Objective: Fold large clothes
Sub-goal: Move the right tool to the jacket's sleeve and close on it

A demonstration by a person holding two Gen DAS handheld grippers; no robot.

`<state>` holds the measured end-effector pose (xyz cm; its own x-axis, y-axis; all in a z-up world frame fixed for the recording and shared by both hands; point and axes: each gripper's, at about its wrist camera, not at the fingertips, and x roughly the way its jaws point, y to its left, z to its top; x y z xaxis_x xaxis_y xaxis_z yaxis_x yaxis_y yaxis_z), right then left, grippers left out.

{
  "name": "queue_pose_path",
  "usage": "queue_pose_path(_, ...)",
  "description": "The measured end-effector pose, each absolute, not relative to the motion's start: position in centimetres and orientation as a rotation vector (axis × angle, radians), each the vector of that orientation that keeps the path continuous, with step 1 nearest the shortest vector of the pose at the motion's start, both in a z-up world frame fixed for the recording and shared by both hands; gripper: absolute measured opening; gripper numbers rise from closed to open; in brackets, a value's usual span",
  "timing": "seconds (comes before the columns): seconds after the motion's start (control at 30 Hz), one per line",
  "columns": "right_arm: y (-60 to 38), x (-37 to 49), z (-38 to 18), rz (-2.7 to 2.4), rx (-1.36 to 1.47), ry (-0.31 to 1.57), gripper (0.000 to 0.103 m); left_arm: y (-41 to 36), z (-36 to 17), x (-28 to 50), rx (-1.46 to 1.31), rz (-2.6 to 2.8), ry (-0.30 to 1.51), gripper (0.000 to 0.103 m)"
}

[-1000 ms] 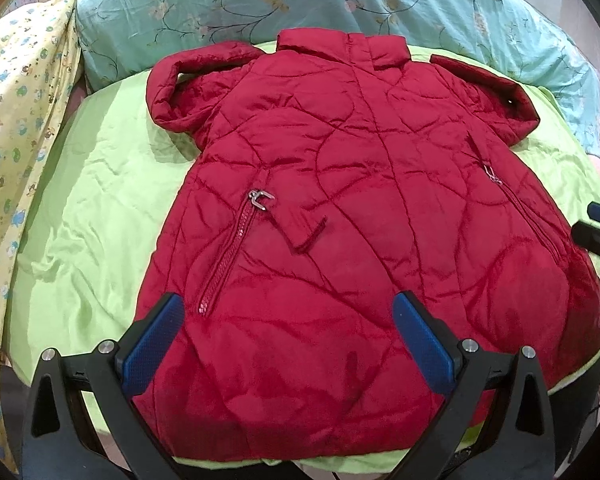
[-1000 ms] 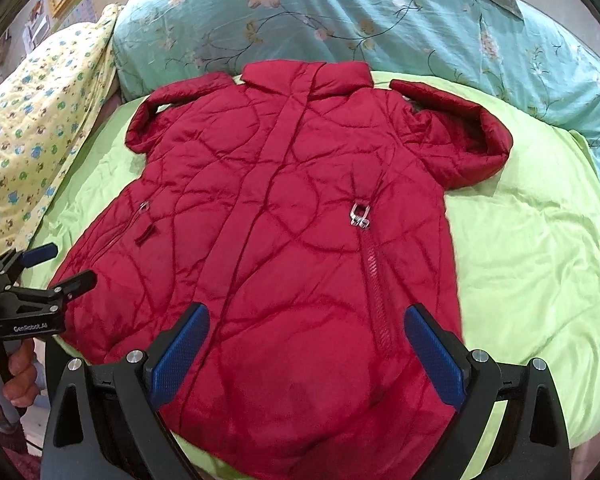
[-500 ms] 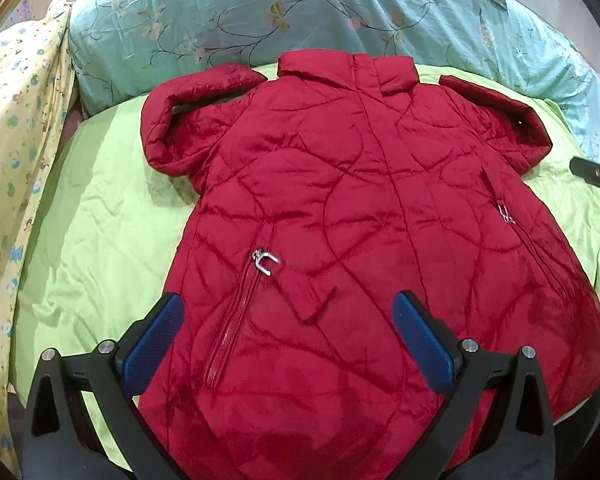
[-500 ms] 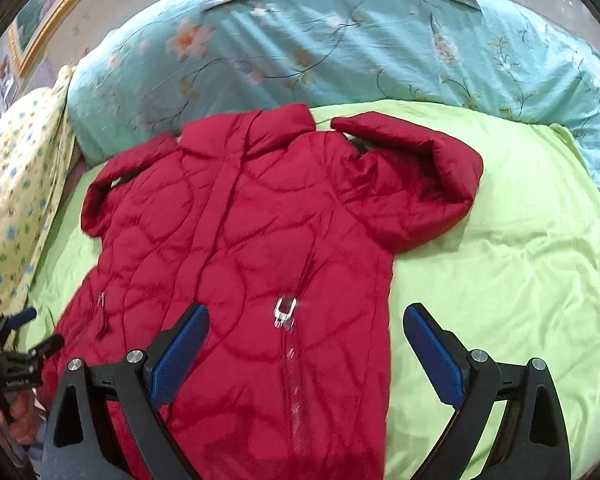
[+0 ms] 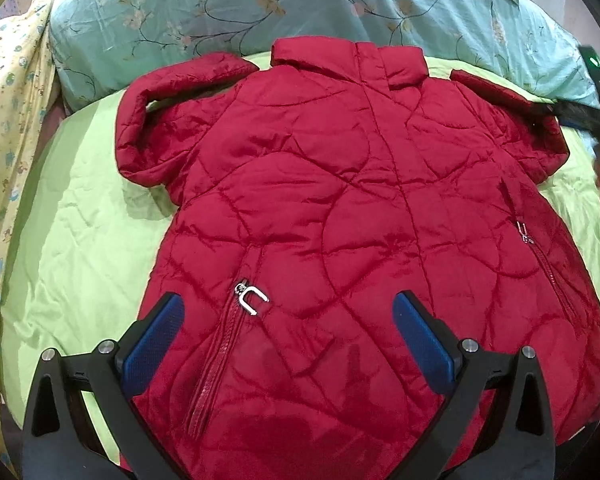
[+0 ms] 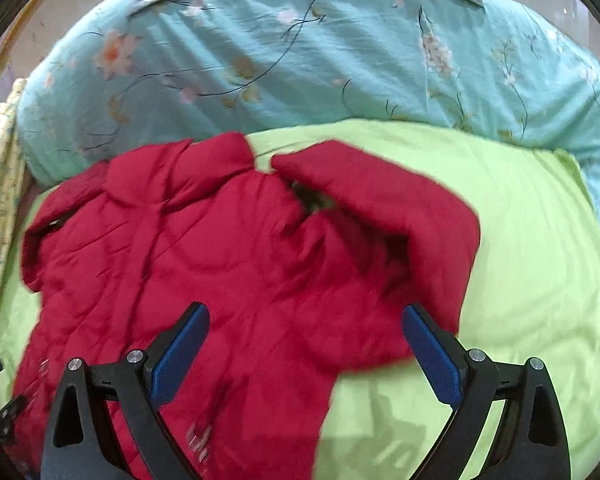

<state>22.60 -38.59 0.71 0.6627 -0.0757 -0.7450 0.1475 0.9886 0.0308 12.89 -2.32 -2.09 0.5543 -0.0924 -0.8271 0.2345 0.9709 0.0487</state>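
A red quilted jacket (image 5: 340, 208) lies flat, front up, on a lime-green sheet (image 5: 80, 240), collar toward the far pillows, both sleeves bent at the shoulders. My left gripper (image 5: 288, 328) is open and empty above the jacket's lower left part, near the left pocket zipper pull (image 5: 252, 298). My right gripper (image 6: 306, 344) is open and empty over the jacket (image 6: 220, 256), close to the folded right sleeve (image 6: 400, 224). The right gripper's black body shows blurred at the right edge of the left wrist view (image 5: 596, 120).
A teal floral pillow (image 5: 300, 4) runs along the far side of the bed; it also shows in the right wrist view (image 6: 300, 52). A yellow patterned cloth (image 5: 8, 120) hangs at the left. Bare green sheet (image 6: 520, 280) lies right of the jacket.
Both grippers have moved forward up the jacket toward the collar. The right gripper has gone furthest, from over the hem to over the right sleeve and shoulder. Both stay open.
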Motion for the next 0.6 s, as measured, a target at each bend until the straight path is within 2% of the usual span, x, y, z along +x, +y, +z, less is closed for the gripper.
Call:
queue_pose_path(0.3,-40.9,31.5,-2.5,-0.224,-0.063,0.923,0.079,-3.1,-4.0,14.3,0.176,-0.196,1.005,0.103)
queue_pose_path(0.33,-41.2,31.8,-2.8,-0.226,-0.060,0.929,0.072,-3.0,-4.1,14.3,0.177,-0.196,1.007,0.103)
queue_pose_path(0.37,-41.7,32.0,-3.1,-0.233,-0.054,0.935,0.056,-3.0,-4.1,14.4,0.175,-0.196,1.008,0.103)
queue_pose_path(0.47,-42.6,31.4,-2.6,-0.223,0.022,0.916,0.026,-2.8,-4.2,14.6,0.172,-0.193,1.006,0.103)
queue_pose_path(0.53,-42.4,30.5,-1.5,-0.216,0.045,0.877,0.014,-2.6,-4.2,14.6,0.166,-0.192,1.006,0.103)
queue_pose_path(0.6,-41.6,29.5,-0.3,-0.189,0.066,0.843,0.013,-2.5,-4.1,14.6,0.158,-0.193,1.004,0.103)
